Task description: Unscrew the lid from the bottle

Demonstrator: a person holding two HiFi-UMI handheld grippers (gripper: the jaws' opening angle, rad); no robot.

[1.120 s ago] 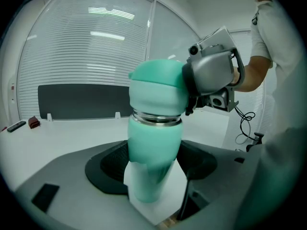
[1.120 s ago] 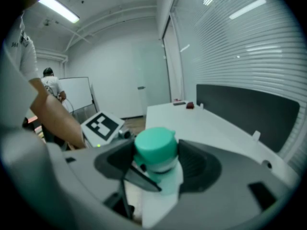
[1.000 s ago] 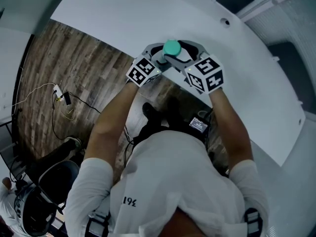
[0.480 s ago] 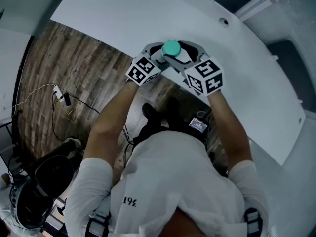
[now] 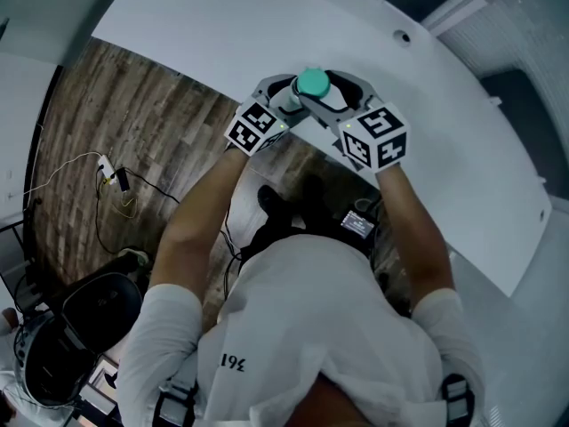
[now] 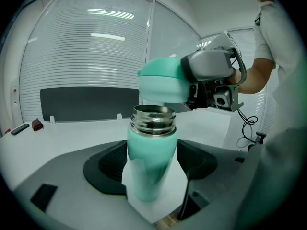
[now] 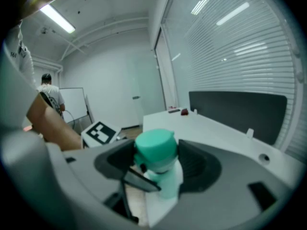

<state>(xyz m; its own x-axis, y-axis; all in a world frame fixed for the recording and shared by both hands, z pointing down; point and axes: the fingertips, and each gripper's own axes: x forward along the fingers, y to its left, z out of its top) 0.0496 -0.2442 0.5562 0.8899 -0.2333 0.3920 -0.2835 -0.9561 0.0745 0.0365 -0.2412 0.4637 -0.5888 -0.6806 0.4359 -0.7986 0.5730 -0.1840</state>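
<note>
The white table (image 5: 267, 25) spreads out beyond and beneath both of my grippers, and its near edge runs just under them. The wooden floor (image 5: 107, 123) shows below that edge, on my left gripper's side.

My left gripper (image 6: 151, 169) is clamped on the mint-green bottle (image 6: 149, 162). The dark pads press on its body from both sides, and it stands upright between the jaws. I cannot tell whether its base rests on the table or hangs just over the edge.

My right gripper (image 7: 158, 169) reaches in from the opposite side, its jaws closed around the green lid (image 7: 154, 147). Each gripper's marker cube sits on the end nearest me, the left cube (image 5: 258, 128) beside the right cube (image 5: 377, 136).

The lid is off the bottle. From my left gripper's camera it hangs just above the mouth and a little toward my right gripper, tilted slightly. The threaded steel neck (image 6: 153, 120) stands bare under it, and I see a thin gap between the lid's lower edge and the neck's rim. Seen from my head, the lid covers the bottle's mouth, right between the tips of the two grippers.
</note>
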